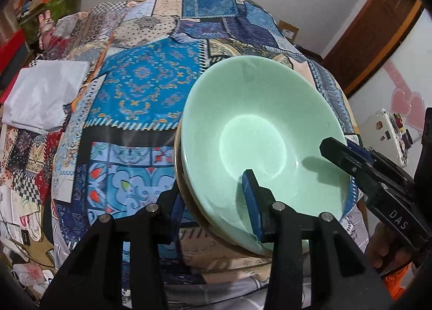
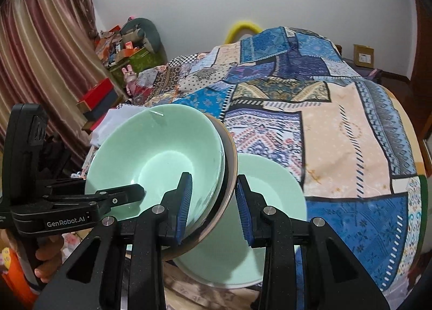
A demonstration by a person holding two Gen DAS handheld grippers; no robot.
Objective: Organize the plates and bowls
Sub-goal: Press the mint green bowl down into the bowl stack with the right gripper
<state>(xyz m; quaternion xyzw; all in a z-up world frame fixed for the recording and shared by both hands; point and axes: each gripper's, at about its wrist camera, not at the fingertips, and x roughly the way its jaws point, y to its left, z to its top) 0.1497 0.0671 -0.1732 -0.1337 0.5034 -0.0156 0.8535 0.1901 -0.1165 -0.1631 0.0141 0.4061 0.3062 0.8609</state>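
A pale green bowl [image 1: 259, 131] is nested in a brown-rimmed bowl [image 1: 180, 188], and the stack is tilted above the table. My left gripper [image 1: 213, 202] is shut on the stack's near rim, one blue pad inside the green bowl. My right gripper [image 2: 213, 207] straddles the opposite rim of the same stack [image 2: 151, 158], jaws a little apart, and it shows at the right of the left wrist view [image 1: 348, 158]. A second pale green plate [image 2: 264, 202] lies flat on the table beneath the stack.
The table wears a blue patchwork cloth [image 2: 337, 121]. A folded white cloth [image 1: 46, 94] lies at its left. Boxes and clutter [image 2: 127, 50] stand beyond the table's far left, by a curtain. A yellow hoop [image 2: 243, 27] rises behind the table.
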